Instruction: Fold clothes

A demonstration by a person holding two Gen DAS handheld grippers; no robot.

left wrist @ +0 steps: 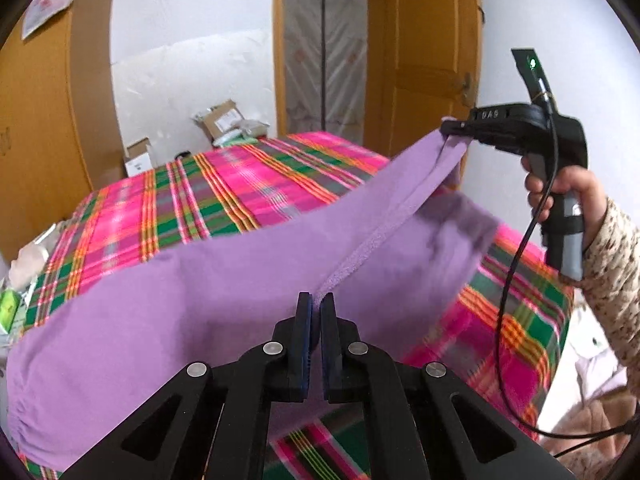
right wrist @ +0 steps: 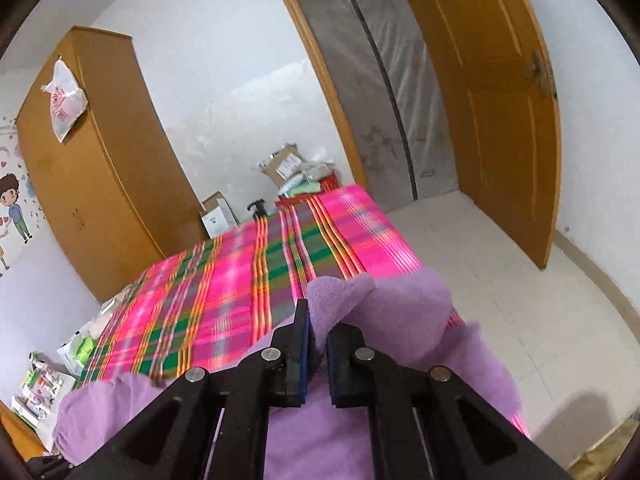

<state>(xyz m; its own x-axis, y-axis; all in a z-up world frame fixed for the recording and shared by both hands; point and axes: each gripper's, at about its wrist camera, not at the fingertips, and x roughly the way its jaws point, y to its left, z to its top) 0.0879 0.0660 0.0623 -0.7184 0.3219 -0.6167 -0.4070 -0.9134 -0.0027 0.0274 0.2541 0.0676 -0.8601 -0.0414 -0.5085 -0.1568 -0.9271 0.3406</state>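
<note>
Covering everything below both pairs of fingers, the pink, green and orange plaid bedspread [left wrist: 248,184] serves as the flat, wide bed on which a fold can be laid; it stretches ahead of the fingertips in both views.

Above it hangs the task's thing, a soft lilac fleece garment [left wrist: 208,288] with a gathered cuff at its lower left end. It is lifted off the bedspread and strung between the two tools, its seamed edge running taut from one grip to the other while the rest sags below. Holding it by two points along one edge seems meant to let the cloth hang straight so it can be lowered smooth, or carried over itself; the pictures fit either, and how many folds it already carries cannot be told.

The left gripper [left wrist: 316,300] has its black fingers nearly together, only the fleece edge pinched between the blue pads, the cloth spilling away to both sides of the tips.

The right gripper [right wrist: 318,320] is likewise closed down on a bunched purple corner that pokes up past its fingertips. In the left wrist view this same tool sits higher and to the right, gripped by a hand [left wrist: 564,196] in a speckled sleeve, raised so the far edge clears the bedspread.
</note>
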